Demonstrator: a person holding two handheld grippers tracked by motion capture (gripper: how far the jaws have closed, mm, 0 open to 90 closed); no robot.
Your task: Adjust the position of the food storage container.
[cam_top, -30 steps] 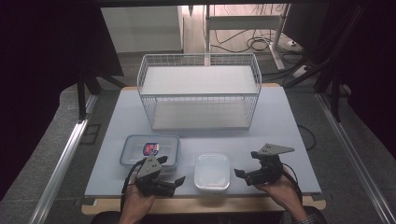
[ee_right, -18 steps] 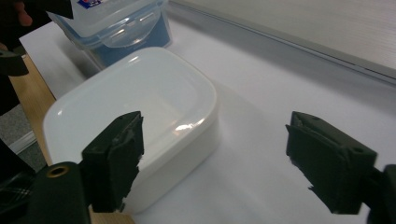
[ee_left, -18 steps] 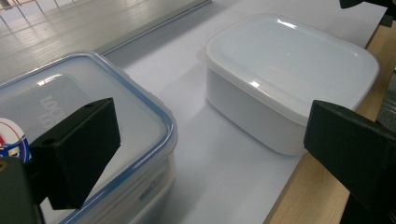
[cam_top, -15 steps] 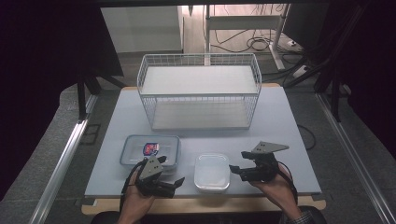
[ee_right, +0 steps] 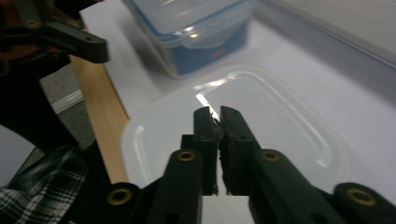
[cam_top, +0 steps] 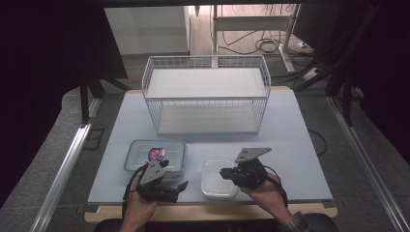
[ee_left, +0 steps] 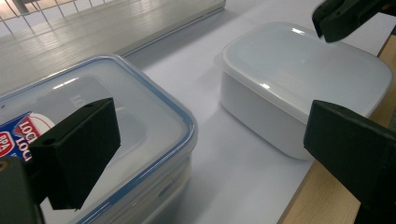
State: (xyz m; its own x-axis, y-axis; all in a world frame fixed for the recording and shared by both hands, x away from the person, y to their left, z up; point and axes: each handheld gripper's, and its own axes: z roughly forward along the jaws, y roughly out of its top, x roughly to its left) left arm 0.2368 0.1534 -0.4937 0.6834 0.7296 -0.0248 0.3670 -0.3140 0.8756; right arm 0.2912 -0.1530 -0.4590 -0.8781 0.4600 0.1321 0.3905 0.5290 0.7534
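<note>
High view: right claw shut over white tub, left claw open by blue-rimmed box

High view, left to right. Blue-rimmed clear box (cam_top: 155, 155) sits at the near-left of the worktop (cam_top: 290, 130), lid on, label showing through. Left claw (cam_top: 180, 186) is just beside its near-right corner, jaws spread wide, nothing between them; in the left gripper view one jaw stands in front of the box lid, the other out toward the worktop edge. White lidded tub (cam_top: 220, 178) sits just right of the box, a bare strip of worktop between them. Right claw (cam_top: 224, 172) is over the tub's right part; its jaws have just been closing and now stand together. In the right gripper view the tips look pressed together above the lid, nothing visibly pinched; contact with the lid can't be told. Wire basket (cam_top: 207, 94) stands well behind both, empty.

Step in hand, my read: right claw is setting up on the tub. To do it well, reopen, straddle a lid edge or wall squarely, close firmly. Smooth plastic may slip. Left claw is placed to steady the blue-rimmed box.
</note>
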